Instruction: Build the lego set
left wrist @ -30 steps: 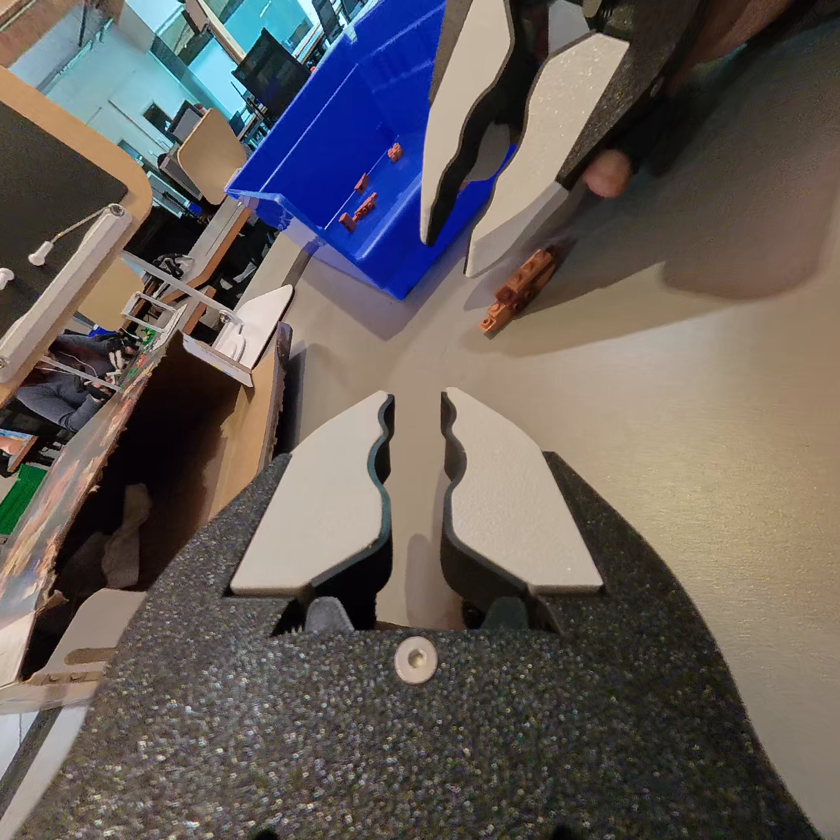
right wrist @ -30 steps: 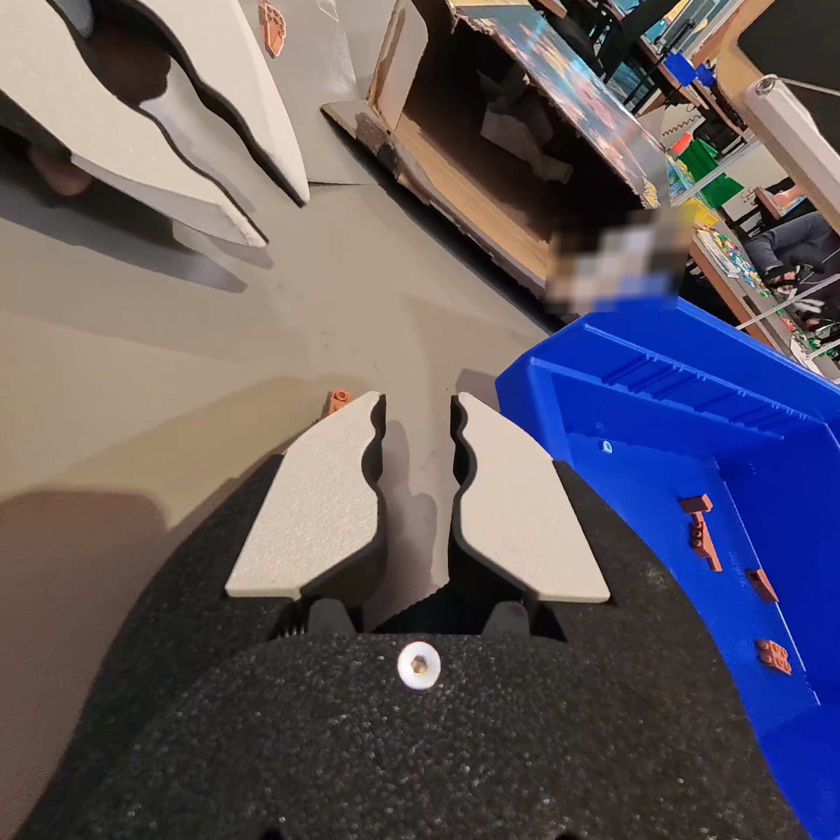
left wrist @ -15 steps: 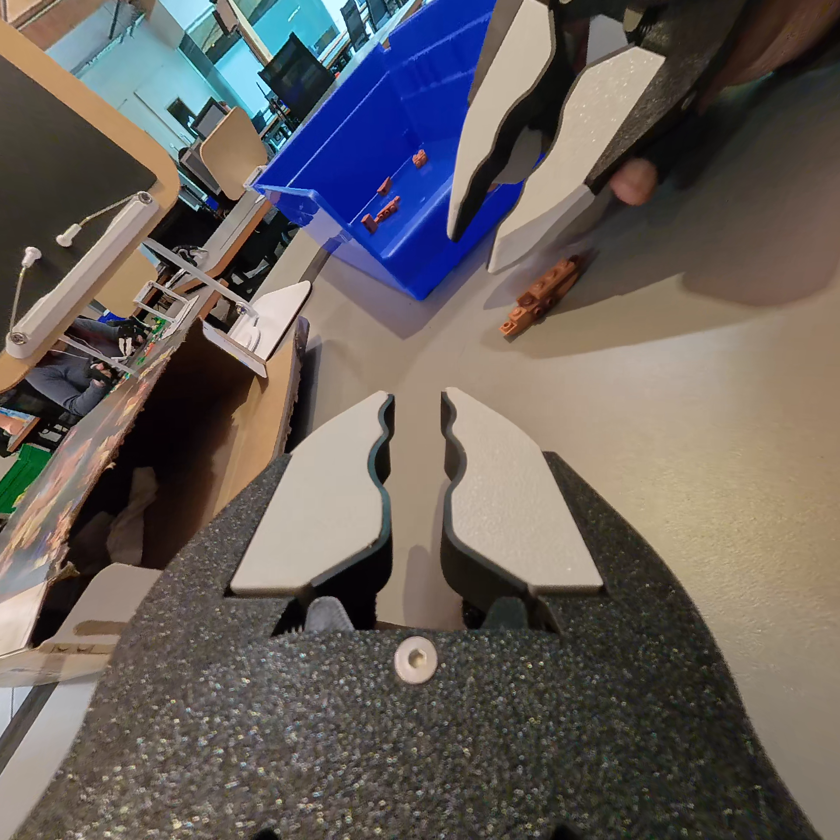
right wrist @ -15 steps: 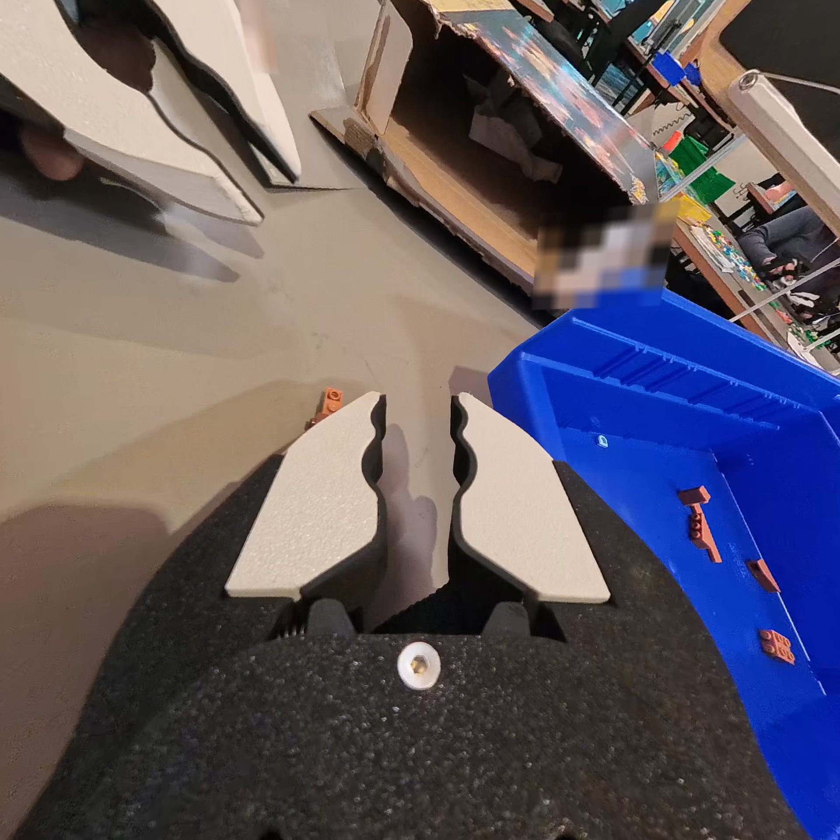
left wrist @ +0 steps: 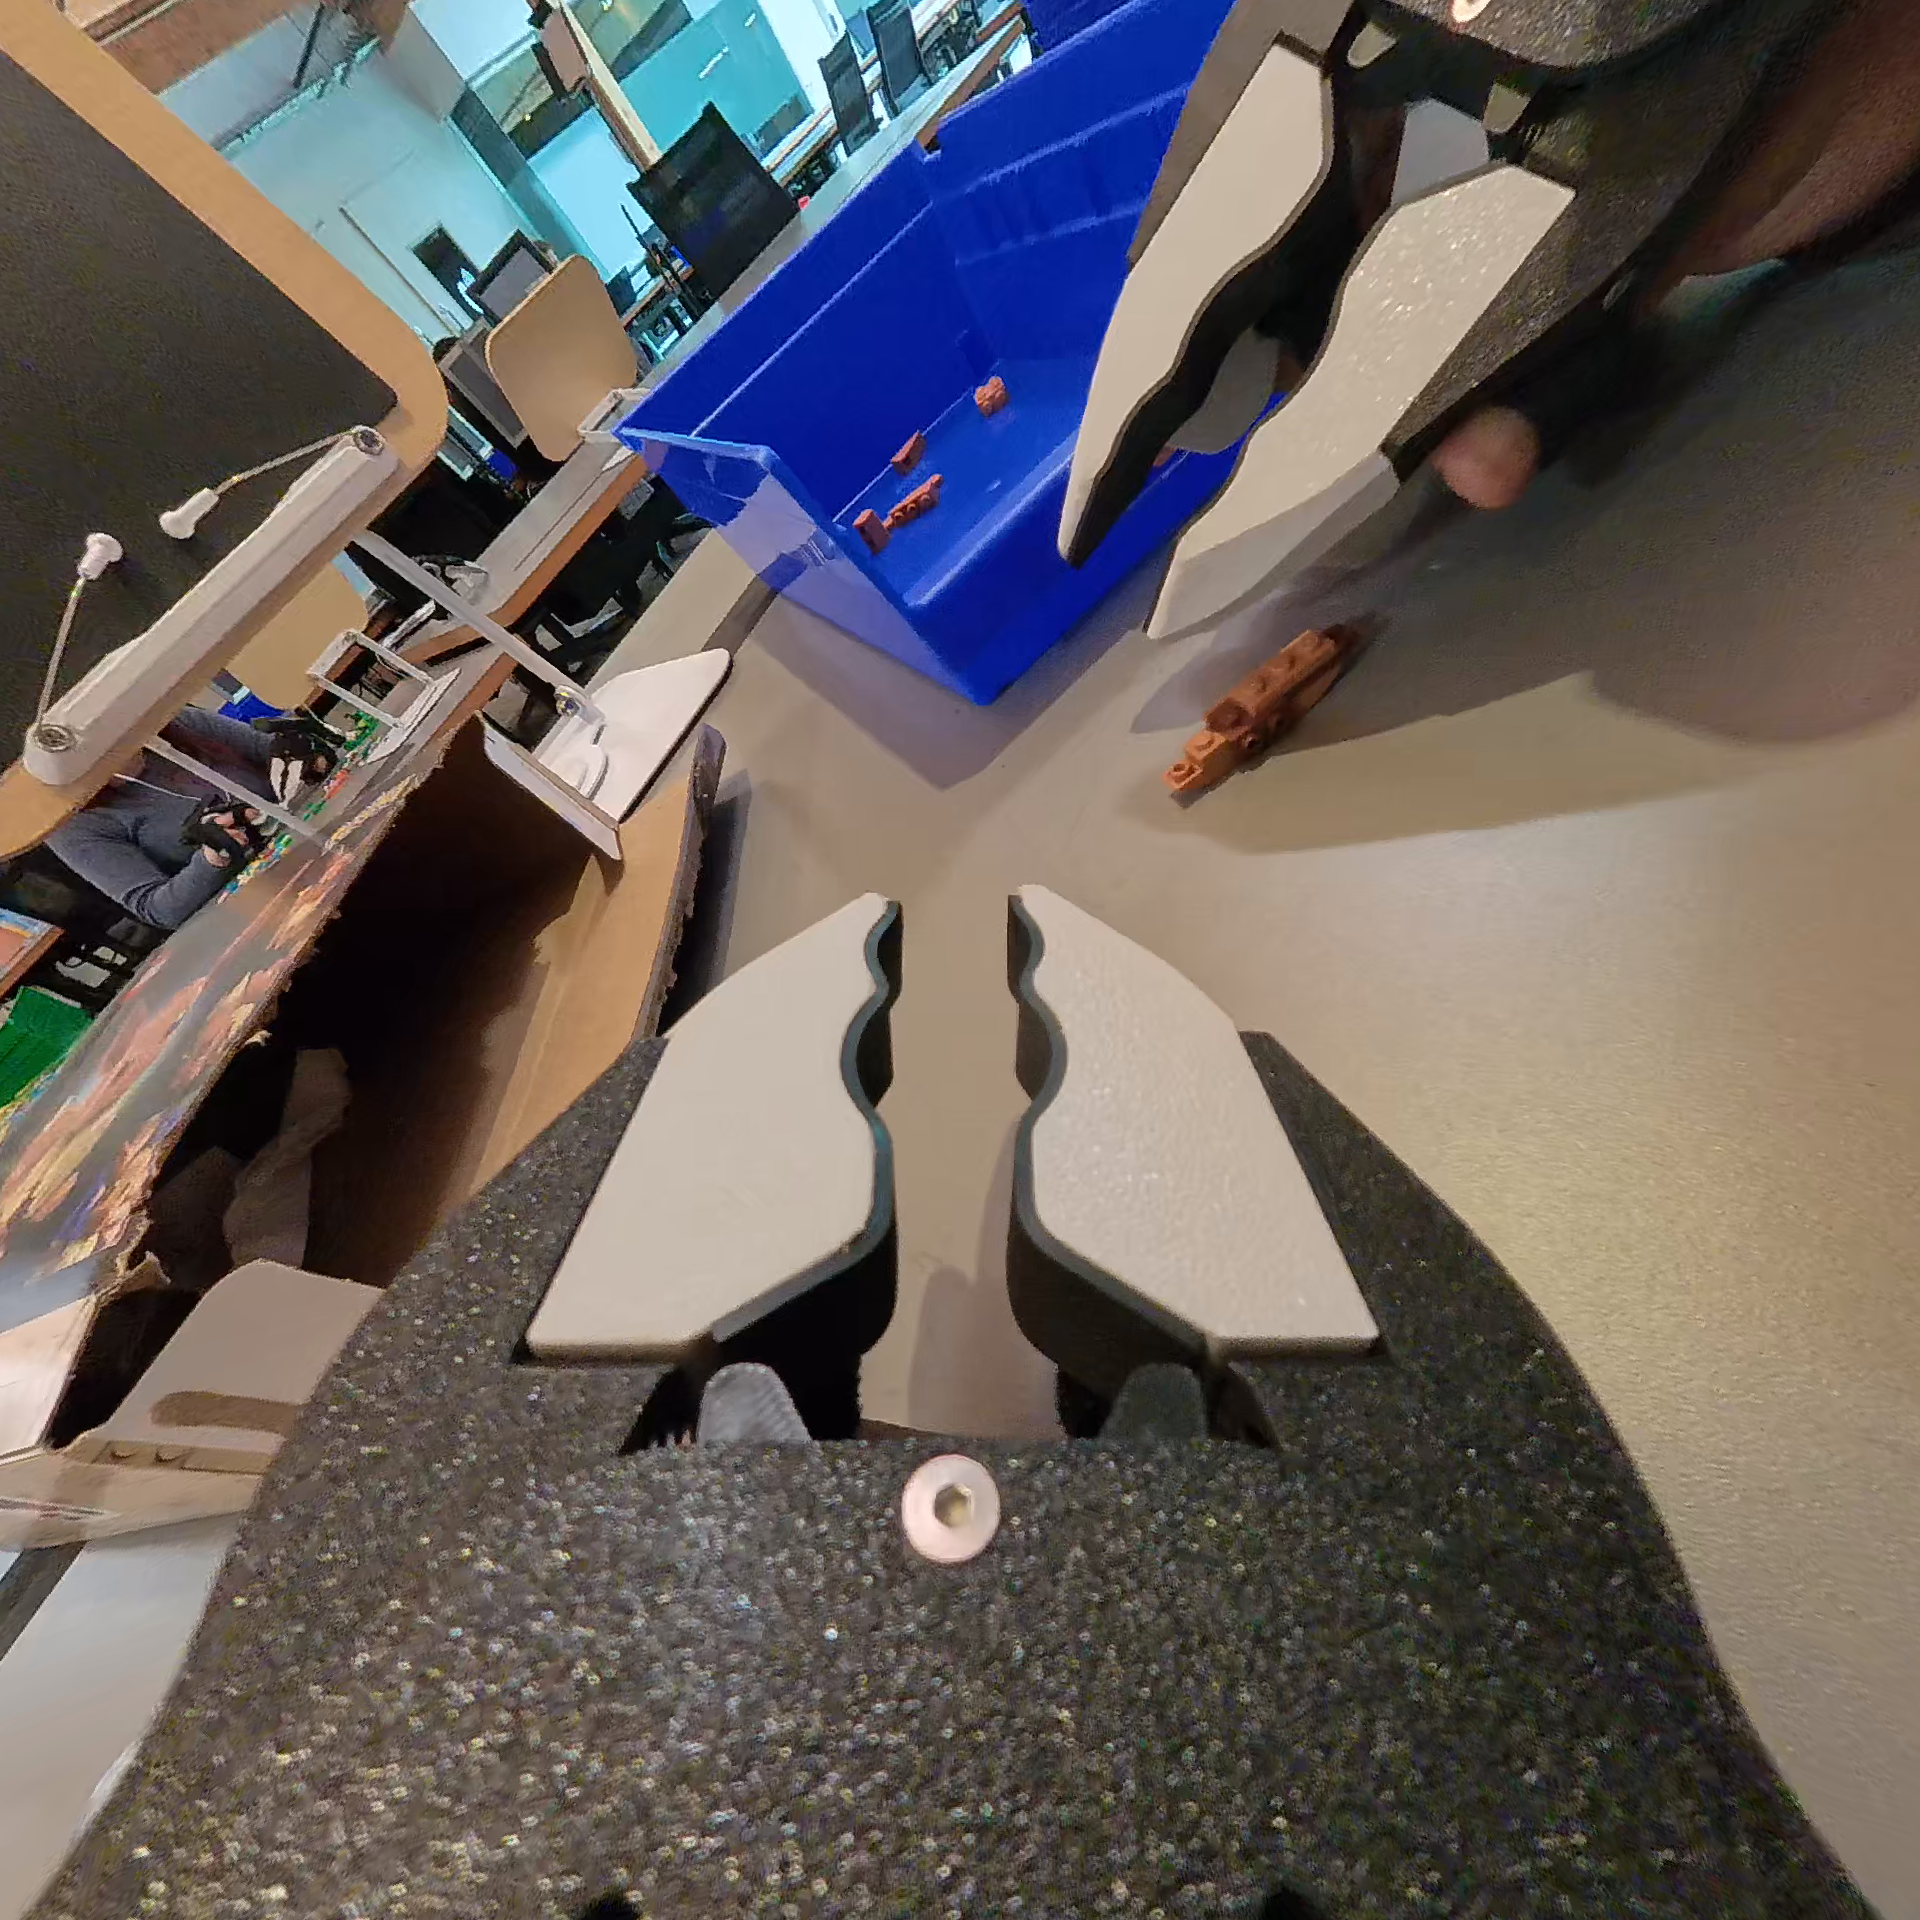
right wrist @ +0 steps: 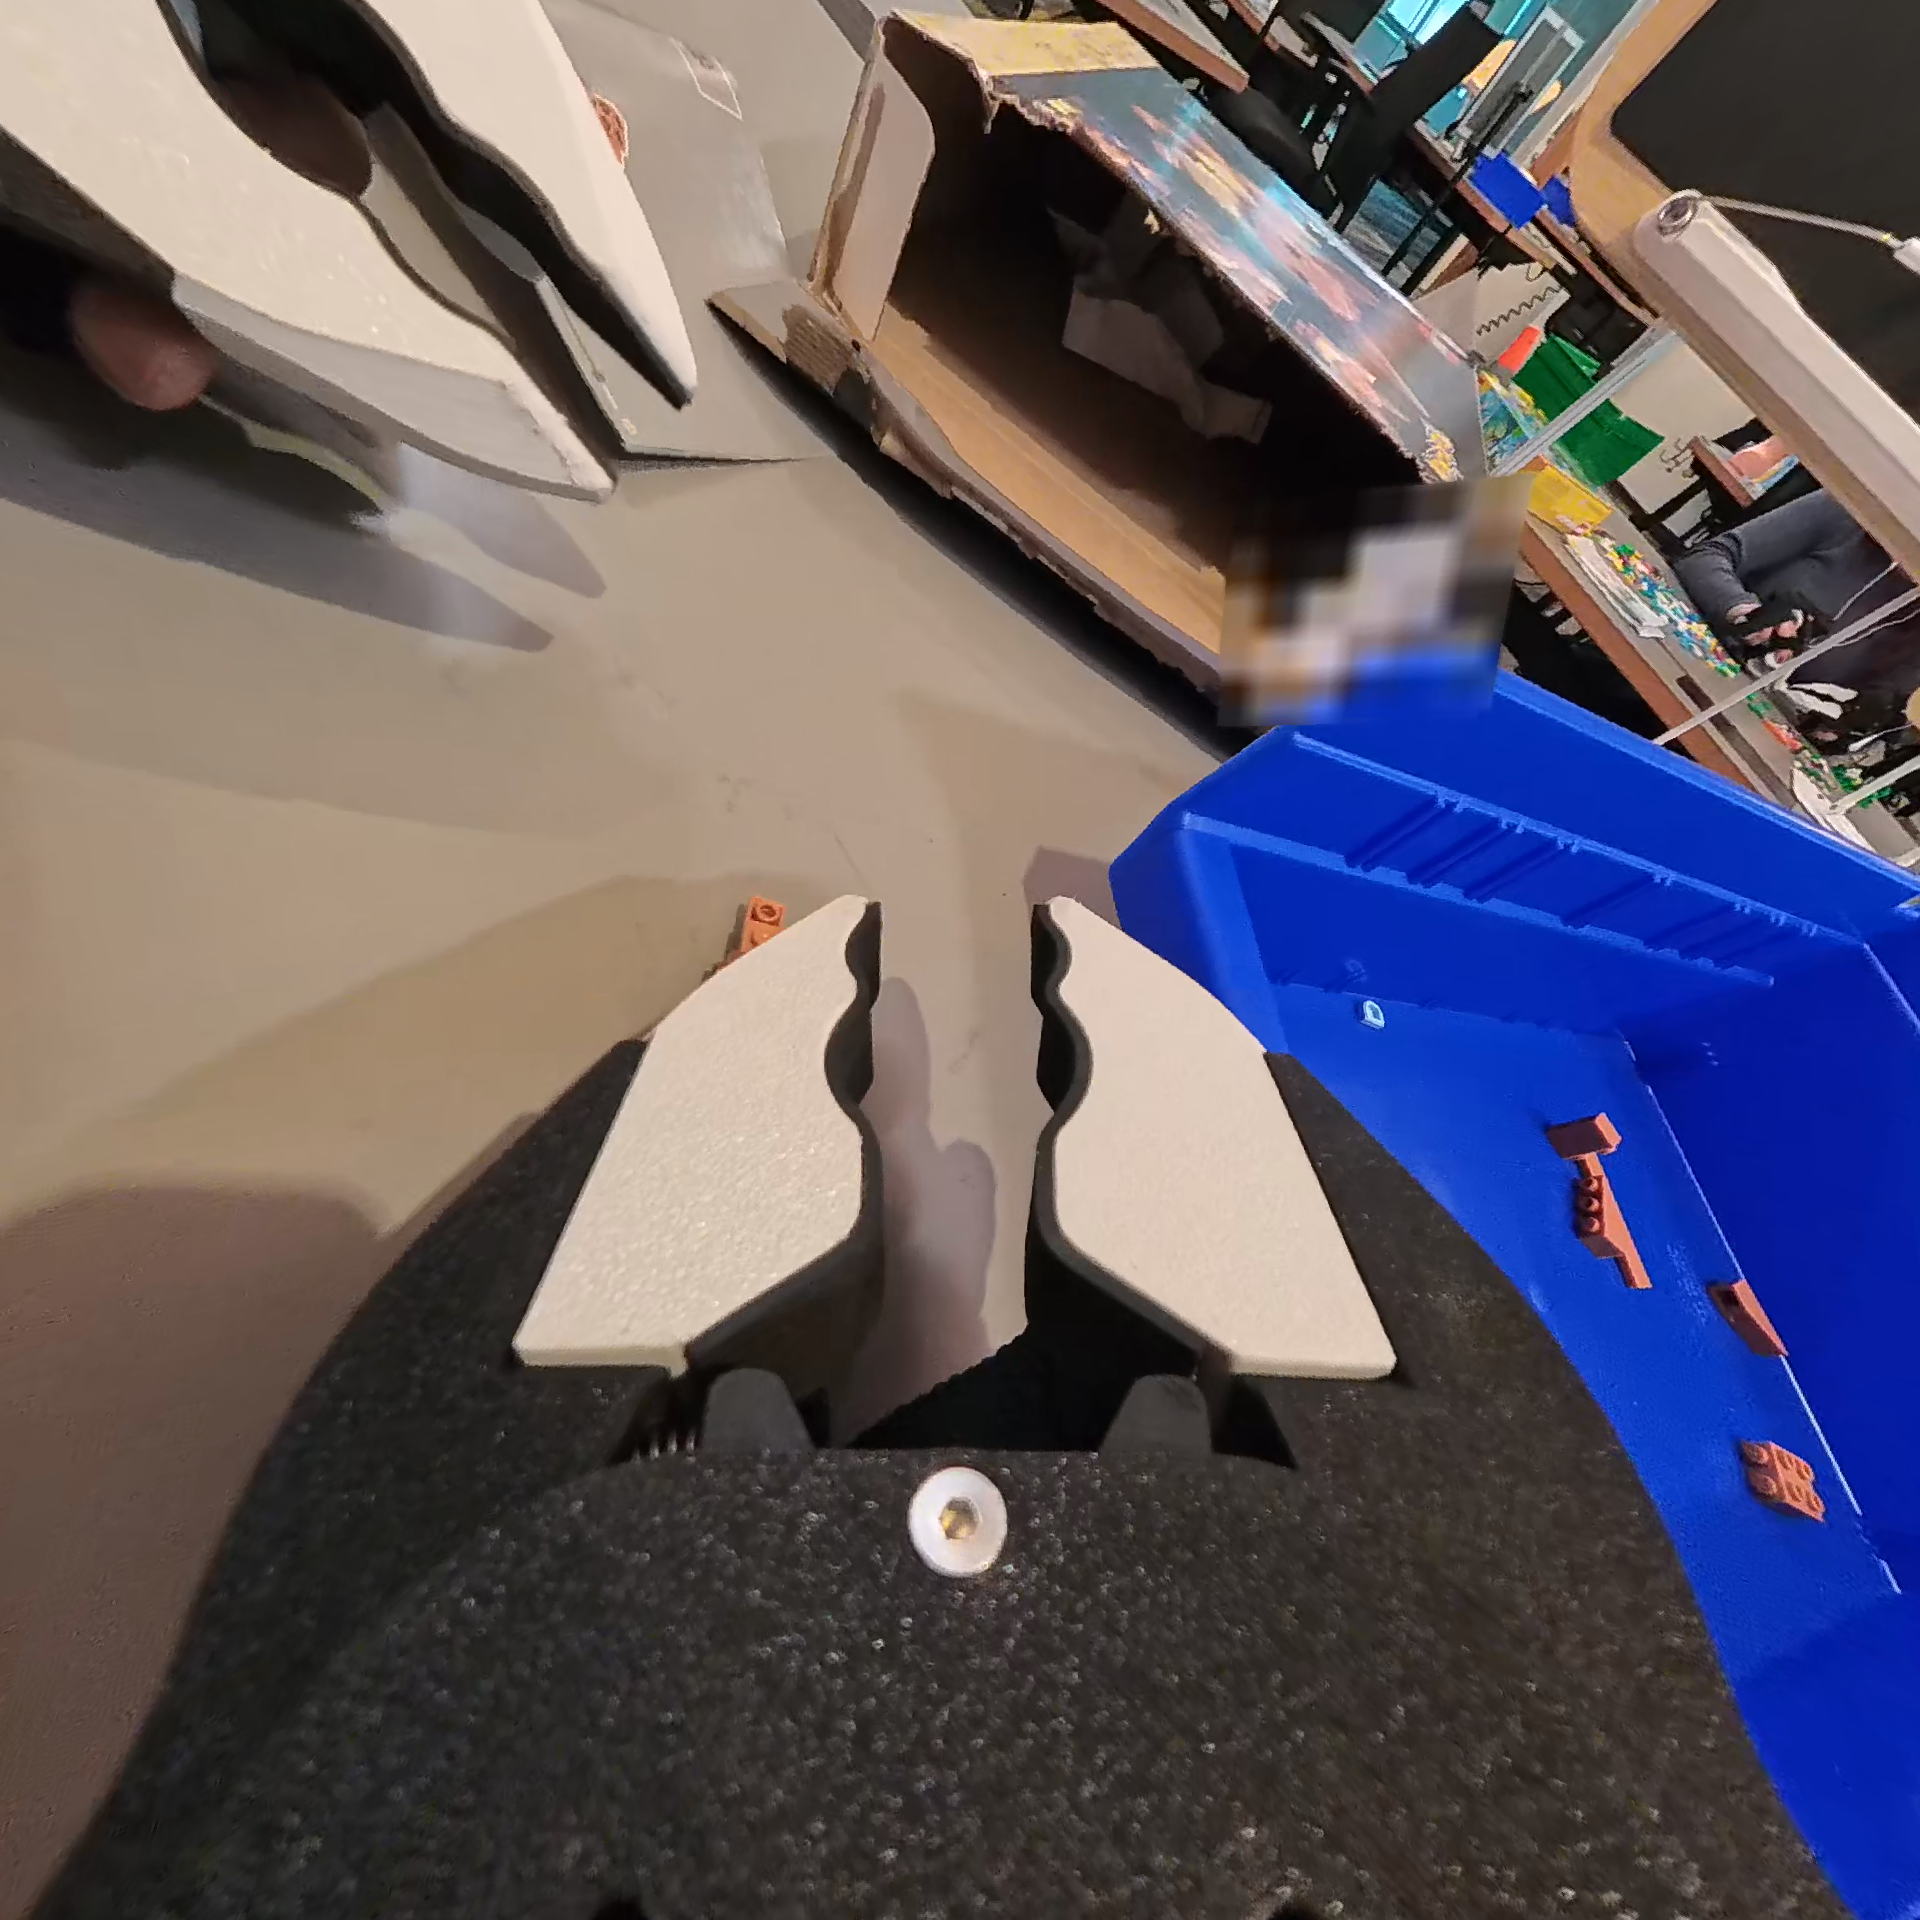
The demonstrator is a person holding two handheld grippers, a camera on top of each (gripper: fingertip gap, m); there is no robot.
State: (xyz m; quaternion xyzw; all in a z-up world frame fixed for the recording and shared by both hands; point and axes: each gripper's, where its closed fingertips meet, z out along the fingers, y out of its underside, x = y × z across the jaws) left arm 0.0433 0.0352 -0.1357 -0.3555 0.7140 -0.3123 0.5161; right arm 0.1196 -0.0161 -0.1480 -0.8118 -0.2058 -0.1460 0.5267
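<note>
1. A reddish-brown strip of small joined plastic bricks (left wrist: 1262, 704) lies on the grey table (left wrist: 1455, 1039), just beside the near corner of the blue plastic bin (left wrist: 831, 416).
2. The right gripper (right wrist: 954, 914) hovers nearest to this strip, jaws apart and empty.
3. The left gripper (left wrist: 951, 909) is also parted, holding nothing, above bare table.
4. Left of it stands an open cardboard box (left wrist: 499, 987).
5. In my judgement, any grip should take the strip across its narrow sides.

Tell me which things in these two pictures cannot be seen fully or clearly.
- Brown brick piece: right wrist view, mostly hidden behind the right tongs.
- Blue bin: left wrist view, its right part covered by the right tongs.
- Cardboard box: inside too dark to tell the contents.
- Blurred patch: right wrist view, hides what is behind.
</note>
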